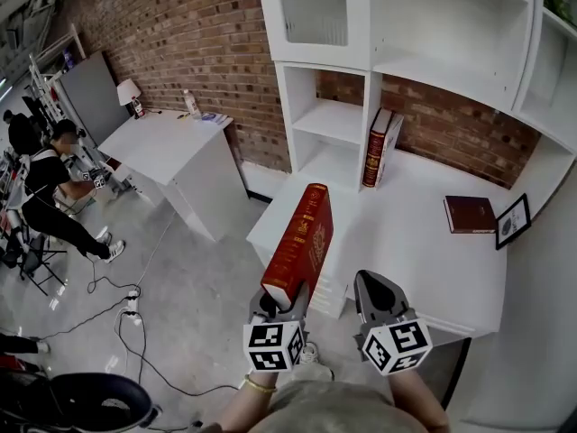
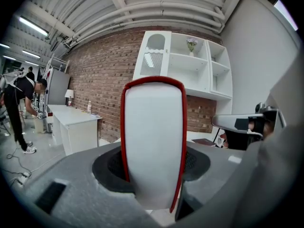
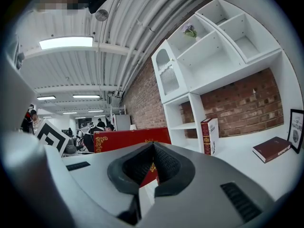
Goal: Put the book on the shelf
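The left gripper (image 1: 281, 300) grips the lower end of the red book (image 1: 302, 237), holding it tilted in the air over the desk's (image 1: 406, 242) near edge. At its 3 o'clock, the right gripper (image 1: 379, 289) is clenched on nothing. This looks like the carry step. Next, the red book must go toward 12 o'clock into the shelf (image 1: 332, 120), probably upright, near the standing book (image 1: 377, 147).
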